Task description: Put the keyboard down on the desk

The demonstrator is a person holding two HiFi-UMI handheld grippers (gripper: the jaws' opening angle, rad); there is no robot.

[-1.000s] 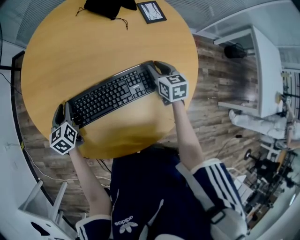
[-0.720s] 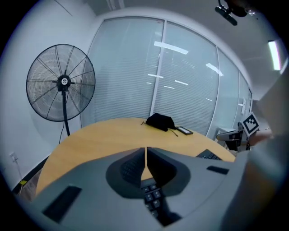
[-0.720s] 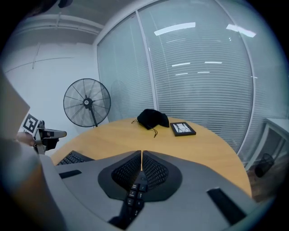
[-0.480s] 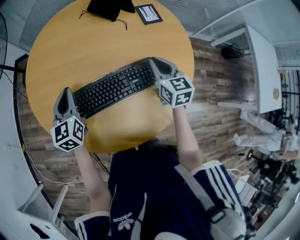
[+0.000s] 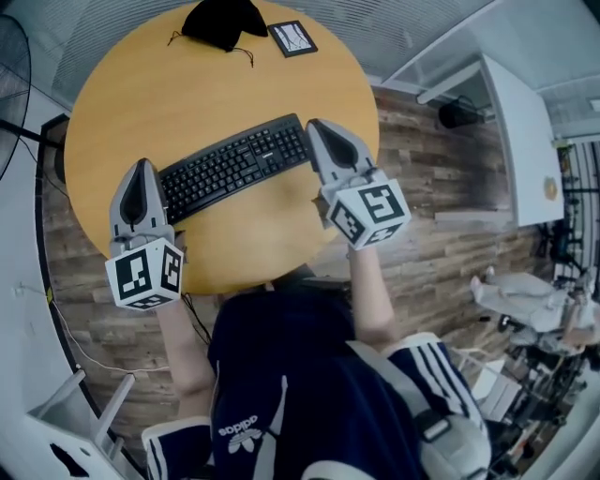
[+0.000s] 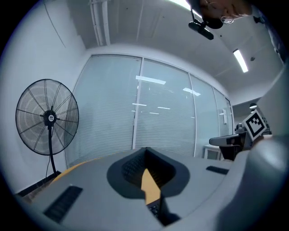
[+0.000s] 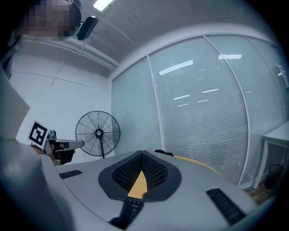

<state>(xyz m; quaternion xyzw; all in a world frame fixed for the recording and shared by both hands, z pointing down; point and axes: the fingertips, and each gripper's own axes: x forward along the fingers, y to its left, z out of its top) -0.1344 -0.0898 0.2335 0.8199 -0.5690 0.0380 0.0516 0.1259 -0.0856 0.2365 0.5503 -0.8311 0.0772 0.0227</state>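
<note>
Black and flat, the keyboard (image 5: 234,167) lies on the round wooden bench (image 5: 234,84), set at a slant with its right end farther from the person than its left. Neither gripper has hold of it.

The left gripper (image 5: 142,173) sits just beside the keyboard's left end, pointing away from the person, with its marker cube (image 5: 145,272) at the near rim of the bench. In the left gripper view its jaws (image 6: 145,153) are clenched tip to tip with nothing gripped. Only a wedge of orange bench top shows through the hollow behind the tips, with a few dark keys low in the gap.

The right gripper (image 5: 323,136) lies just beside the keyboard's right end, its marker cube (image 5: 370,214) out over the wooden plank floor (image 5: 412,159). Whether its side touches the keyboard cannot be told from above. The right gripper view shows its jaws (image 7: 141,155) pressed together and empty as well, with the same wedge of bench and a strip of keys beneath.

At the far edge of the bench, well apart from the keyboard, lie a black cloth item (image 5: 223,17) and, just beside it, a small dark-framed card (image 5: 292,38). A standing fan (image 6: 47,118) shows beyond the bench, before a glass wall with blinds.
</note>
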